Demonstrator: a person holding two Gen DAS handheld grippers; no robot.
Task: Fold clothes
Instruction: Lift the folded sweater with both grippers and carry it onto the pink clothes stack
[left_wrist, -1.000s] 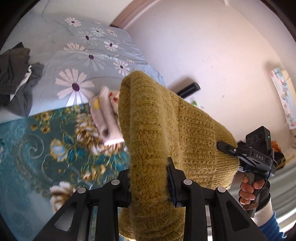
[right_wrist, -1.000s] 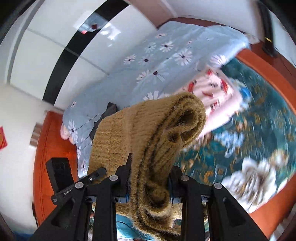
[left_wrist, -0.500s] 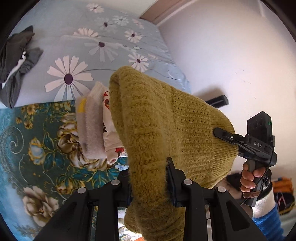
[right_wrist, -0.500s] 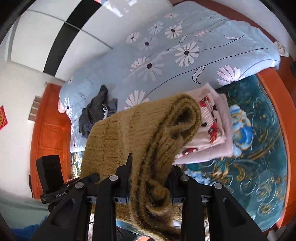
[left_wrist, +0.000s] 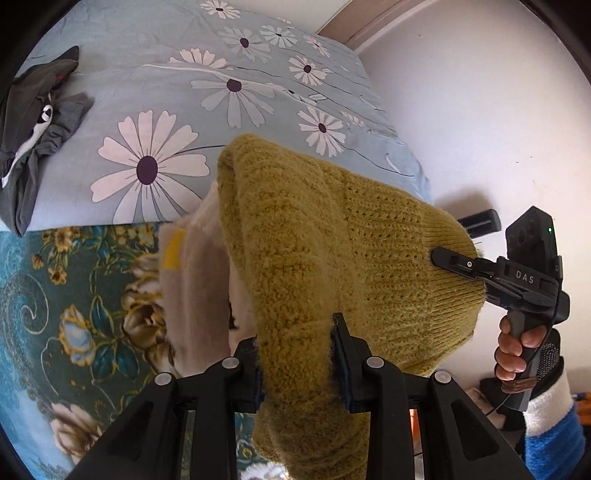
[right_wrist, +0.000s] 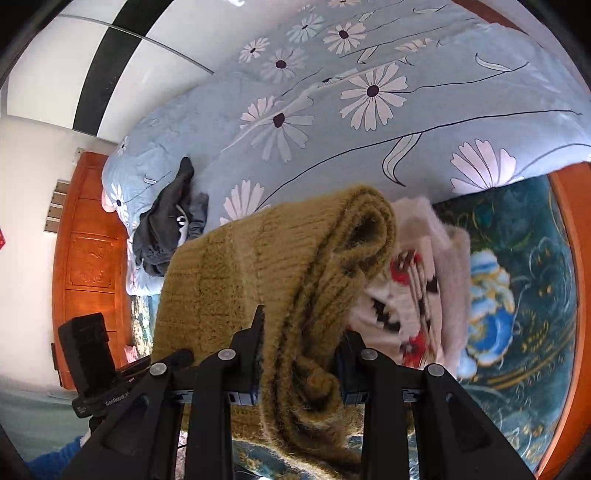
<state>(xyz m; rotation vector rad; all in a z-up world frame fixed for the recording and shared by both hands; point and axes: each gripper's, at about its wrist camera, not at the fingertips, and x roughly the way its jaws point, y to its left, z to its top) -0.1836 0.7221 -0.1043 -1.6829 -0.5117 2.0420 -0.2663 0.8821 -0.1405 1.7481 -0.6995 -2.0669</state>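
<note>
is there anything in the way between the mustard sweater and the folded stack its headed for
Nothing visible blocks it. The mustard sweater, clamped by the left gripper and right gripper, hangs beside the folded stack, whose top looks bare.

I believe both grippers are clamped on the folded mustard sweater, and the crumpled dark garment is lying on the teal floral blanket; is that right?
Not quite: the dark garment lies on the light blue daisy duvet, as the right wrist view shows. Both the left gripper and right gripper do clamp the mustard sweater.

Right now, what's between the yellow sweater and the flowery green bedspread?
The folded pink-and-white clothes stack lies under the sweater, on the bedspread; the right wrist view shows it best.
</note>
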